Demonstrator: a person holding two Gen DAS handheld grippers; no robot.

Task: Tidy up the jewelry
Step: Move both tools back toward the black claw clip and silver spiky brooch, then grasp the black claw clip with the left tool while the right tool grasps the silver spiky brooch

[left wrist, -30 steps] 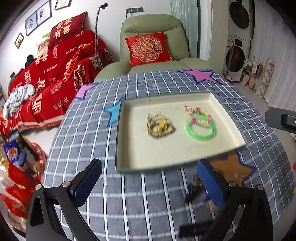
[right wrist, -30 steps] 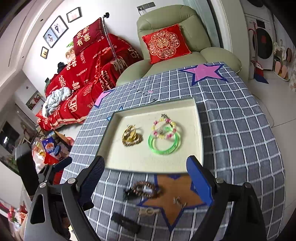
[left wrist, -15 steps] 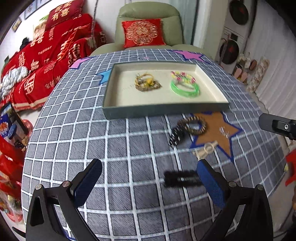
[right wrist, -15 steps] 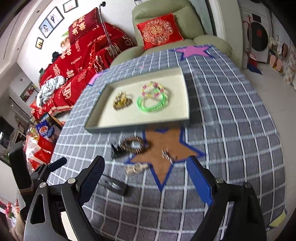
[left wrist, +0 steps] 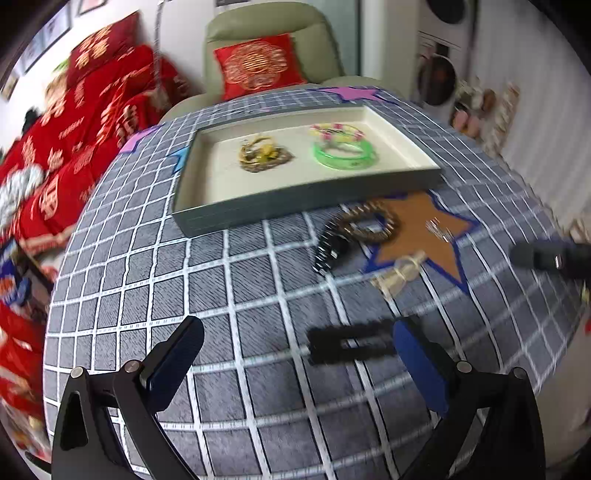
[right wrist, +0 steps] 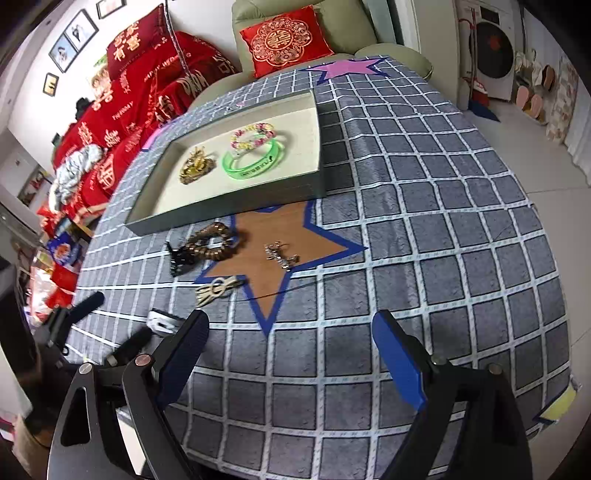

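Left wrist view: your left gripper [left wrist: 299,354] hangs released over the near part of the checked grey tablecloth [left wrist: 221,295], jaws spread wide, nothing between them. A flat black rectangular hair clip [left wrist: 349,345] lies on the cloth just inside your right finger; blurred, so contact cannot be told.

Right wrist view: your right gripper [right wrist: 290,345] is released too, jaws wide apart, empty, over the near edge of the cloth. Your left gripper shows at the left edge of this view.

Tray [right wrist: 229,210]: shallow, rectangular, grey-green walls, cream lining, sitting toward the far side of the table. Inside it: a gold tangled chain pile [right wrist: 195,166] at the left, a glossy green plastic bangle [right wrist: 255,160] at the right, and a pink-and-yellow beaded bracelet [right wrist: 253,134] overlapping the bangle's far rim.

Loose pieces on the cloth just in front of the tray's near wall: a brown beaded bracelet [right wrist: 214,242] on the left tip of the orange star patch [right wrist: 291,240], a black toothed claw clip [right wrist: 179,258] touching its left side, a small silver chain piece [right wrist: 280,255] mid-star, and a pale cream clip [right wrist: 218,288] at the star's near-left edge.

Past the far edge: green armchair [right wrist: 306,11] with a red embroidered cushion [right wrist: 288,38], red bedding at the left.
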